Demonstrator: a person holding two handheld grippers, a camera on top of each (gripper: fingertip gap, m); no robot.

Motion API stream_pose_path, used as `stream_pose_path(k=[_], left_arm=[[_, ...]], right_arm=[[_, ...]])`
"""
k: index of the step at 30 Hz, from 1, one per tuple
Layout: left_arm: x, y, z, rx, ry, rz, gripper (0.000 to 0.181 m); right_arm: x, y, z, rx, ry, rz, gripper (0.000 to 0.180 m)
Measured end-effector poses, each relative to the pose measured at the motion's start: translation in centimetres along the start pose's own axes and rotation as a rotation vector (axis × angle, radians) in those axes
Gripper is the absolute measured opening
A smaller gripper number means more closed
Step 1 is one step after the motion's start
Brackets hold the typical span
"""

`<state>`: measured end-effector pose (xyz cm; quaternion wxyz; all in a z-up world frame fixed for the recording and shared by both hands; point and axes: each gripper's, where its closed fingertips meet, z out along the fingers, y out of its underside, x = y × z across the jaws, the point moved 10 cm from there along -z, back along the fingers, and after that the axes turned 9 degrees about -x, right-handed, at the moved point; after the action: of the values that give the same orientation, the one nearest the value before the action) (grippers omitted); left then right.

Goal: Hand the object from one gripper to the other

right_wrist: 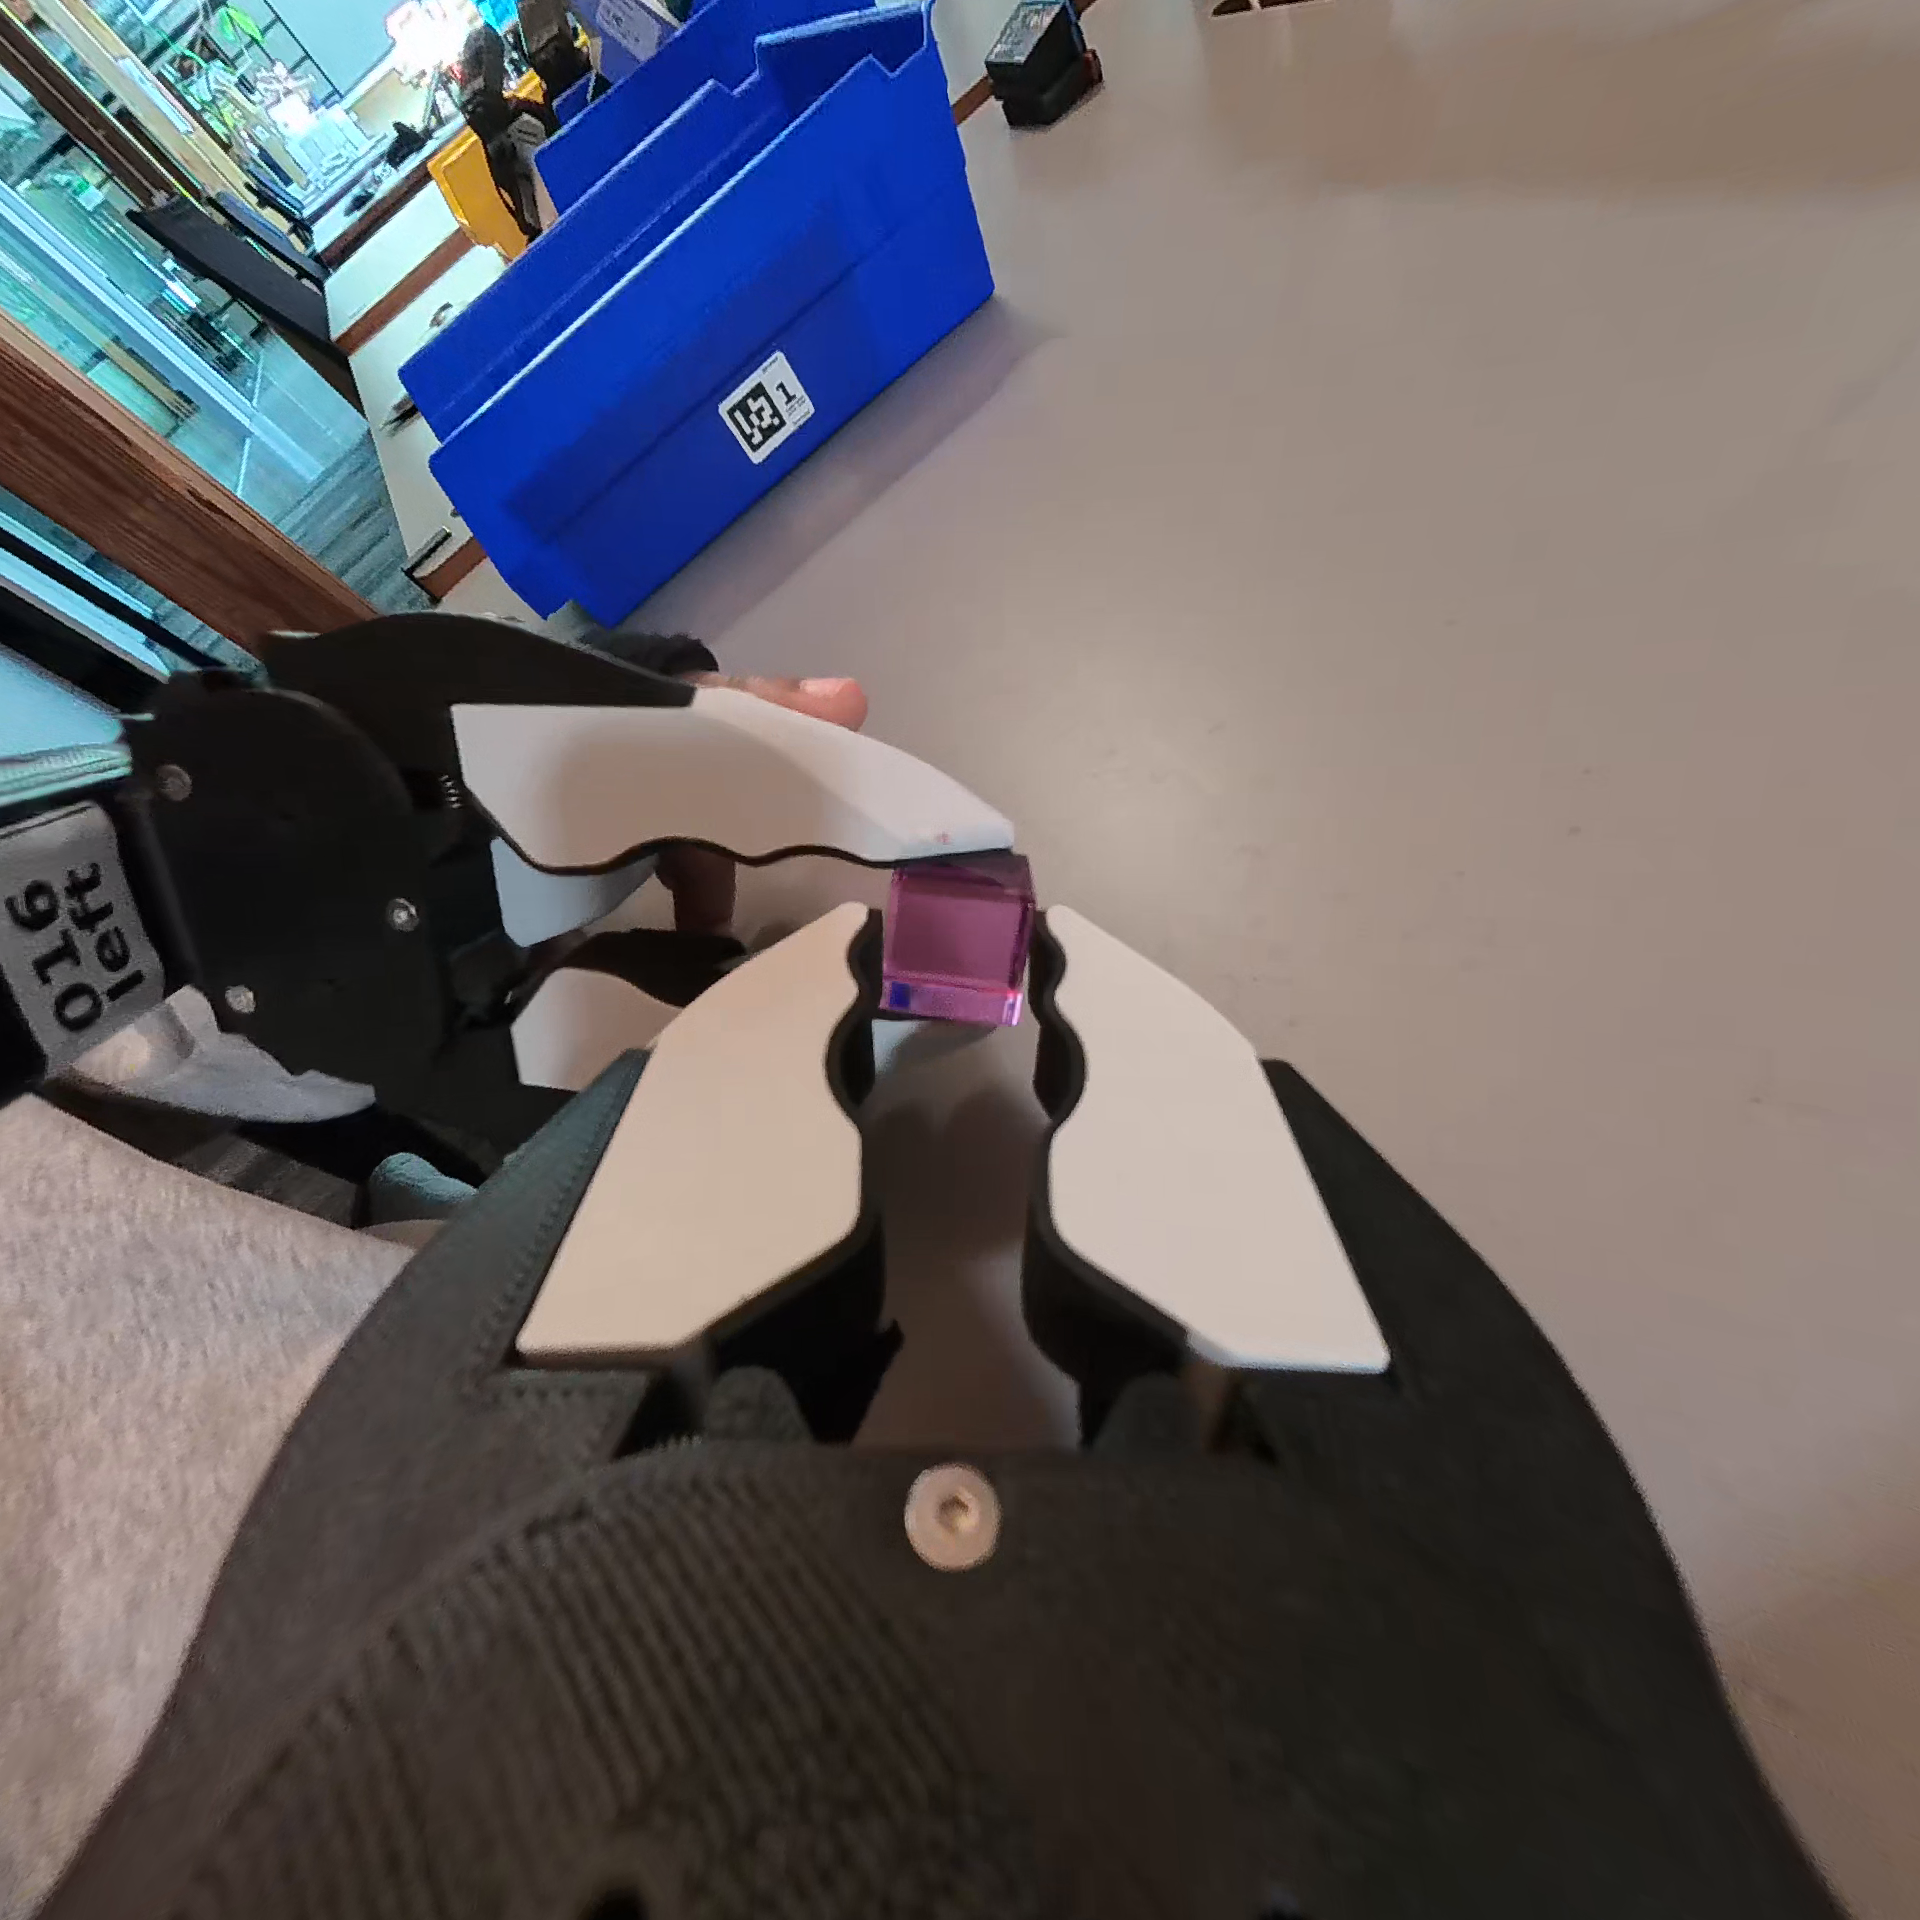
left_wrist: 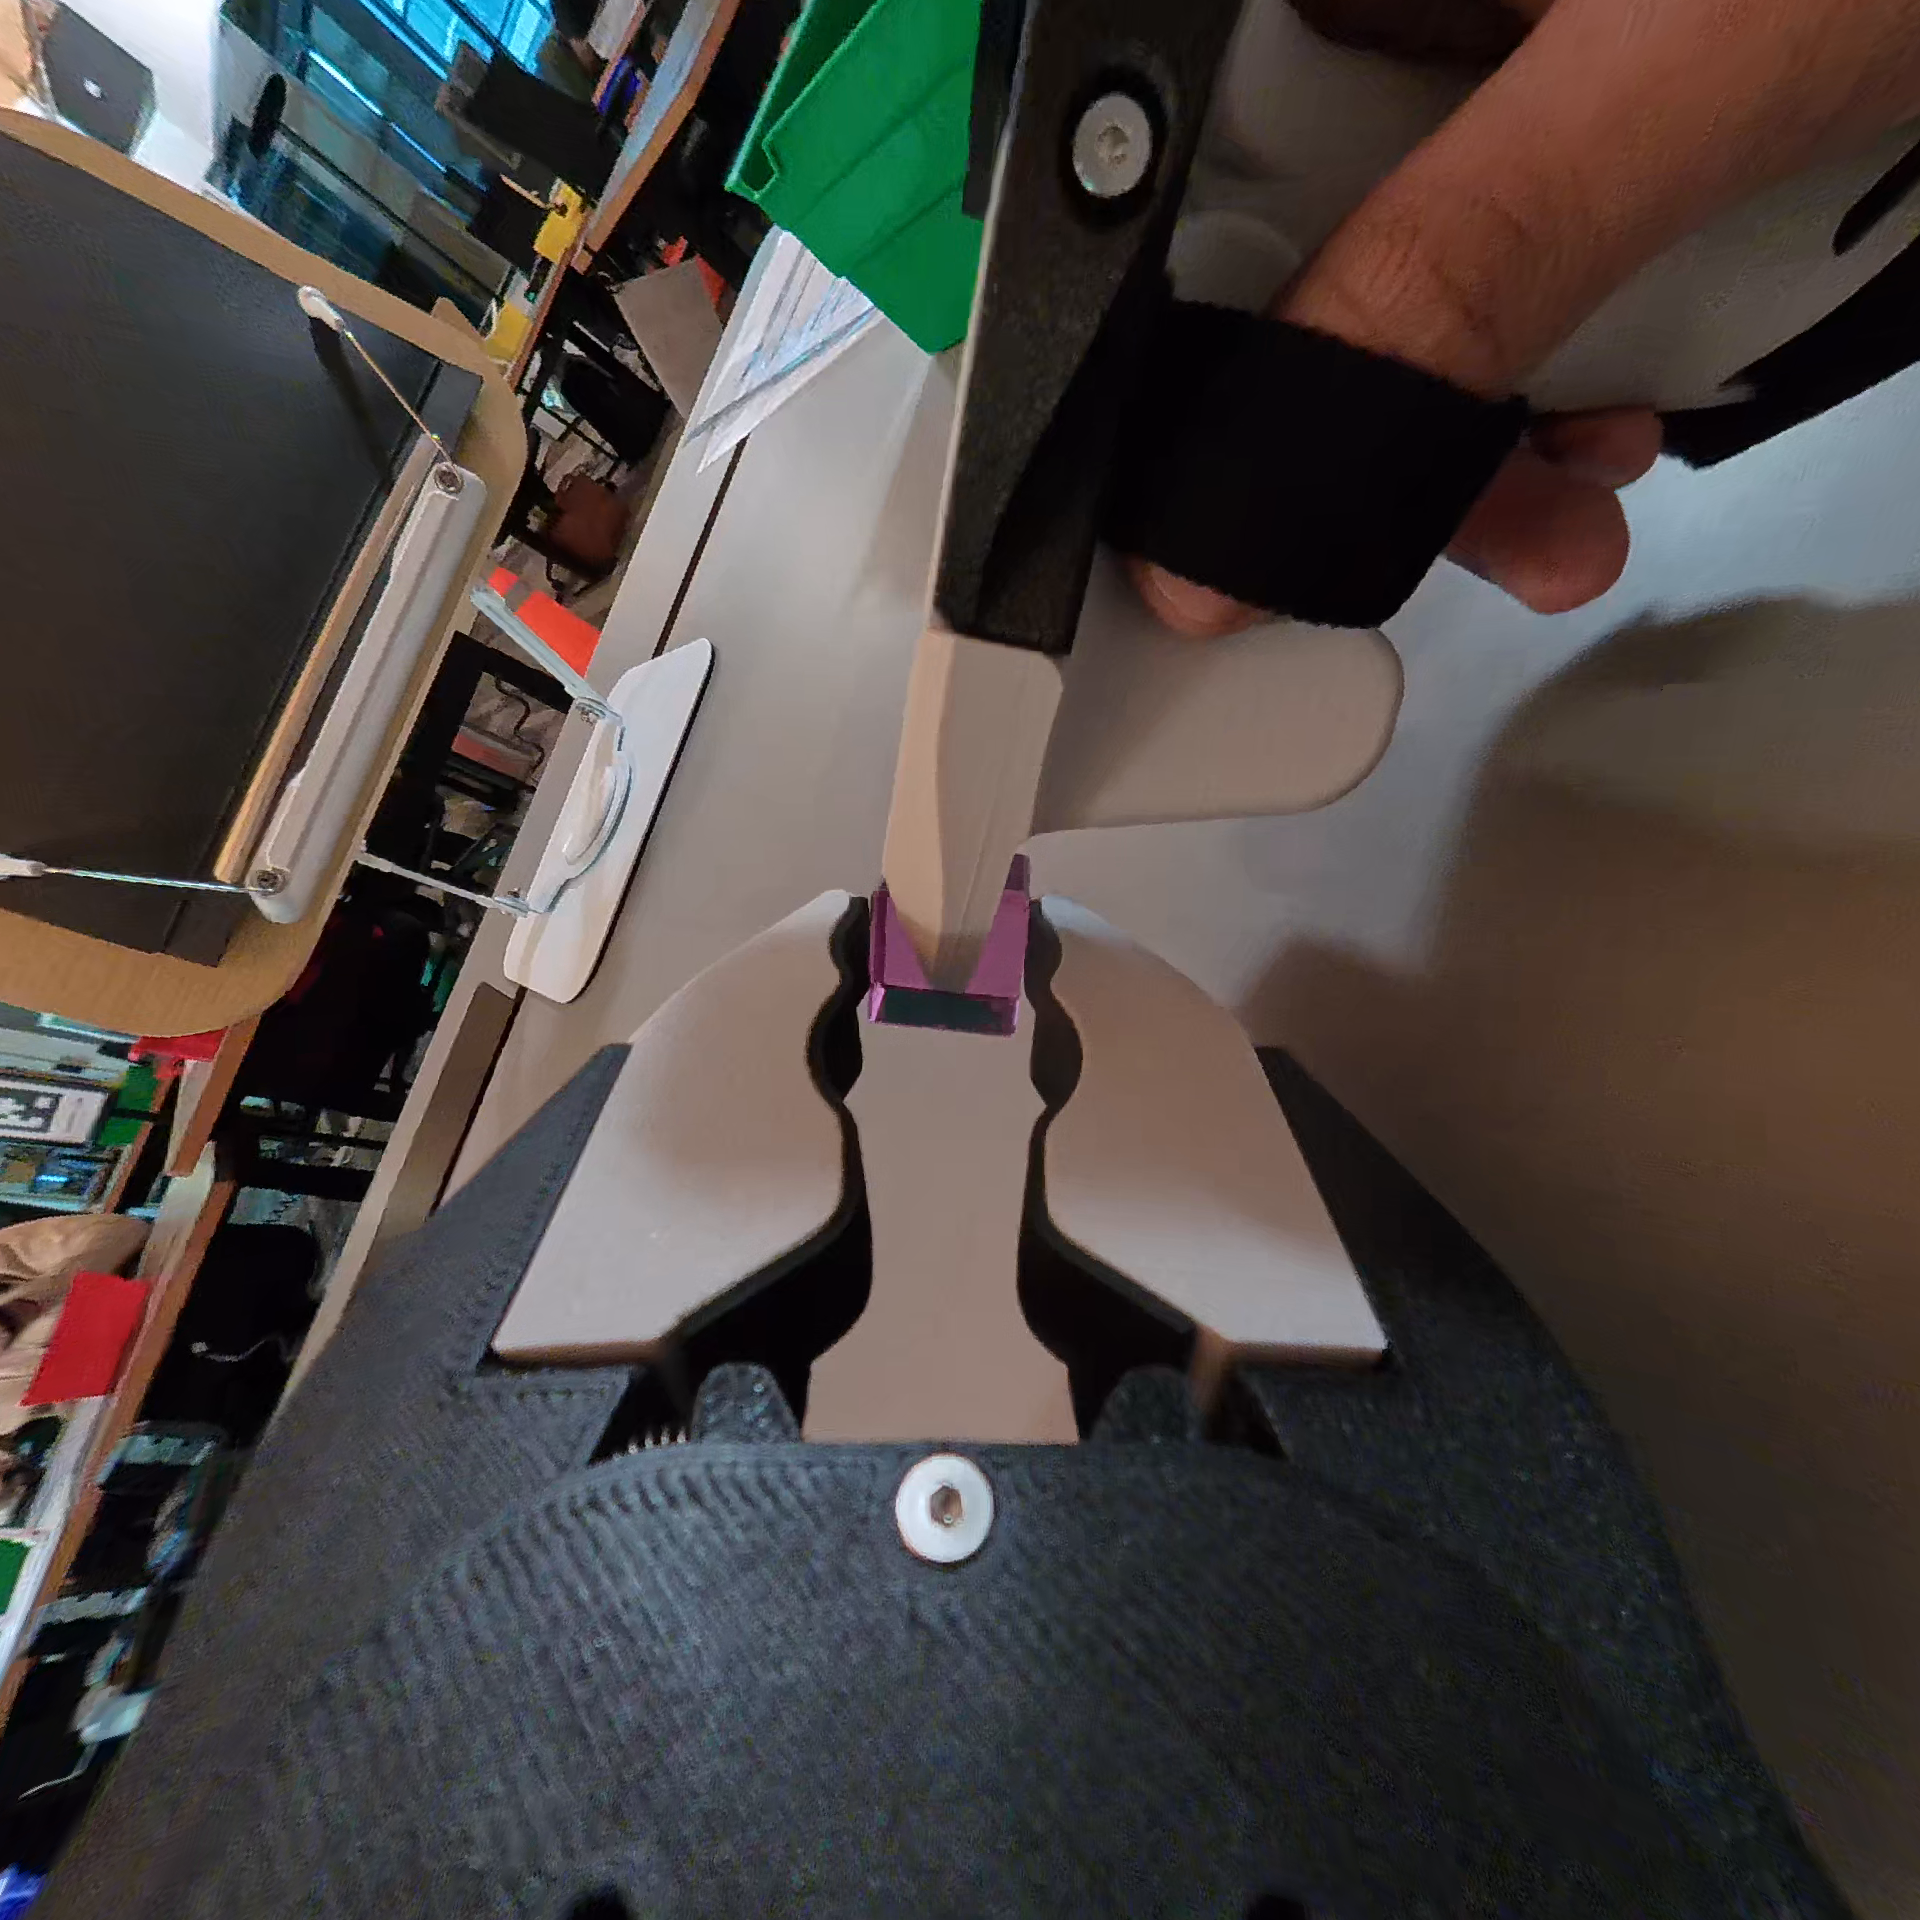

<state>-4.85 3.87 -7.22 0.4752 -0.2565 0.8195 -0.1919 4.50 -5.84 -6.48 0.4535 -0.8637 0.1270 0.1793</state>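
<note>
A small clear purple cube (left_wrist: 992, 951) sits between the tips of my left gripper (left_wrist: 948, 961), whose white fingers (left_wrist: 727, 1122) press on its two sides. The right gripper (left_wrist: 961, 914) comes down from above, held by a hand (left_wrist: 1455, 260), and its fingers also close on the cube. In the right wrist view the cube (right_wrist: 956, 951) is clamped between the tips of my right gripper (right_wrist: 956, 956). The left gripper (right_wrist: 935, 883) reaches in from the left, its upper finger (right_wrist: 727, 769) resting on the cube's top. The cube is held above the grey table (right_wrist: 1455, 623).
Blue bins (right_wrist: 707, 343) stand on the table at the back left in the right wrist view. A green bin (left_wrist: 873, 156), a paper sheet (left_wrist: 779, 343) and a white pad with a clear holder (left_wrist: 603, 821) lie along the table's far side. A black box (right_wrist: 1039, 62) is far off. Less than 4 cm separates the two grippers' tips.
</note>
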Motion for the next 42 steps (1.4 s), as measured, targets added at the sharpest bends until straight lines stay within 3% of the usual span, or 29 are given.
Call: stream_pose_path(k=[5,8,15,19,33,38,42], left_arm=[[-1.2,0.5,0.0,0.084,0.045,-0.179,0.054],[-2.3,1.3,0.1,0.159,0.156,-0.366,0.064],[-3.9,3.2,0.9,0.444,0.73,-0.918,0.056],[-4.0,3.5,1.4,0.561,0.941,-1.105,0.055],[-3.7,3.5,1.8,0.63,1.071,-1.196,0.043],[-3.8,3.7,1.8,0.641,1.076,-1.209,0.027],[-3.9,3.7,1.8,0.644,1.088,-1.205,0.027]], right_arm=[[1.0,-0.4,-1.2,0.1,-0.072,-0.005,0.027],[2.2,-0.7,-2.5,0.2,-0.166,0.026,0.027],[3.9,-0.4,-3.3,0.374,-0.408,0.144,0.026],[3.6,-0.4,-2.9,0.381,-0.467,0.138,0.026],[1.8,-0.4,-1.7,0.335,-0.462,0.013,0.026],[1.5,-0.4,-1.6,0.335,-0.478,0.002,0.027],[1.4,-0.4,-1.5,0.347,-0.484,-0.001,0.027]])
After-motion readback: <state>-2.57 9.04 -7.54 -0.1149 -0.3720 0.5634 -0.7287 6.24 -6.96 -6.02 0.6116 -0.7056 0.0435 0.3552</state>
